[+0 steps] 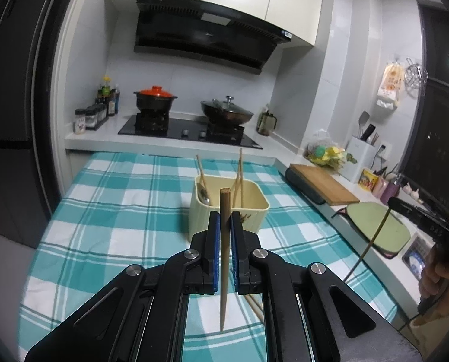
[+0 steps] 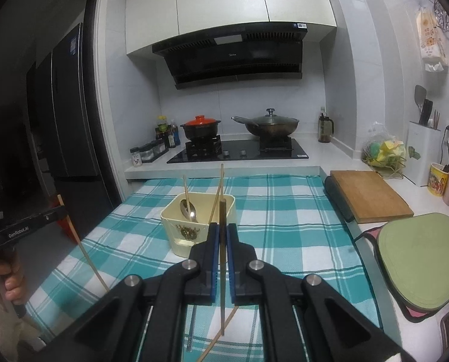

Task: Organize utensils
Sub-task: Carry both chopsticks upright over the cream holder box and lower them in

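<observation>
- The black left gripper with blue pads (image 1: pixel 225 232) is clenching a brown tapered wooden chopstick (image 1: pixel 224 259), holding it nearly upright above the teal-and-white checked tablecloth (image 1: pixel 119 211); in the right wrist view, this same gripper is showing at the left edge with its stick slanting down.
- The cream rectangular plastic utensil holder (image 2: pixel 194 235) is standing in the middle of the cloth, just ahead of both grippers, and is already carrying a metal spoon (image 2: pixel 189 208) and three pale bamboo chopsticks (image 2: pixel 221 181) leaning against its walls.
- The black right gripper with blue pads (image 2: pixel 222 238) is likewise gripping a dark slender chopstick (image 2: pixel 222 271), its top end lying in line with the holder's near rim.
- Still lying on the cloth below the right gripper are a pale loose chopstick (image 2: pixel 221 335) and what looks like a metal handle (image 2: pixel 191 328).
- Judging from this, the task is partly done: several pieces are sitting in the holder, two are being carried, and at least two are waiting on the cloth.
</observation>
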A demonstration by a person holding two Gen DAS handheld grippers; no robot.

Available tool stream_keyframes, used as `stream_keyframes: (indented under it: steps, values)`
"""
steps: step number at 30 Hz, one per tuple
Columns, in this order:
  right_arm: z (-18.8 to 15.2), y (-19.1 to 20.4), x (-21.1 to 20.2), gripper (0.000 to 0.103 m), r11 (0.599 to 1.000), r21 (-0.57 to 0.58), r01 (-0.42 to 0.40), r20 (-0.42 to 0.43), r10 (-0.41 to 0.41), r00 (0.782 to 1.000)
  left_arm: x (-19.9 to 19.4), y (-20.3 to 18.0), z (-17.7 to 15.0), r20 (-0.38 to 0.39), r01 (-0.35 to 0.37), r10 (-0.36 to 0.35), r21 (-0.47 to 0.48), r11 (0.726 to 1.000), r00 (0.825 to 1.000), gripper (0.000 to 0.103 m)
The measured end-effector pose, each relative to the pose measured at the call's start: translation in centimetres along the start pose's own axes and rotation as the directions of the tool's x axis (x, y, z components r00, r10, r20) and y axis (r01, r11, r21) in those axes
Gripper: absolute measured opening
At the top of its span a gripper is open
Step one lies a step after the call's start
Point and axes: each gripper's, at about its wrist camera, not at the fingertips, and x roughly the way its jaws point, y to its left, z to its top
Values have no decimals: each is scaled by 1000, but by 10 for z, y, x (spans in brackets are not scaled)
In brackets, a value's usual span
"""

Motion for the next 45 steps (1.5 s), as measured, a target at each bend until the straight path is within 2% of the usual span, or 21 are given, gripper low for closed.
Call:
stream_keyframes:
  steps: [7, 14, 18, 25, 32, 36, 41, 45]
  values:
    - [7, 1, -5, 5, 1000, 5, -14, 7, 14, 1000, 3, -2, 3, -5, 5, -5, 12, 1000, 1000, 5]
    - [20, 0, 4, 5, 1000, 6, -27, 10, 27, 1000, 7, 1, 20, 5, 9, -9, 8, 1000, 1000, 5]
    - [35, 3, 16, 5, 999, -9, -30, 18, 31, 999, 10, 4, 42, 25, 14, -14, 7, 1000, 1000, 5]
    - [82, 14, 46, 5, 998, -42, -46, 55, 48, 997, 21, -3, 104, 127, 22, -27, 35, 999, 992, 5]
    - [130, 27, 87, 5, 995, -58, -85, 110, 91, 990, 68, -8, 156, 198, 14, -21, 38, 999, 980, 5]
    - [145, 36, 112, 5, 992, -79, -101, 145, 112, 983, 106, -10, 167, 202, 2, -9, 37, 999, 979, 5]
    - [147, 41, 152, 5, 989, -100, -110, 135, 123, 983, 161, -8, 157, 134, -2, 0, 17, 1000, 991, 5]
    - [131, 40, 196, 5, 987, -96, -125, 37, 129, 991, 207, -5, 135, 36, -5, 4, 8, 1000, 999, 5]
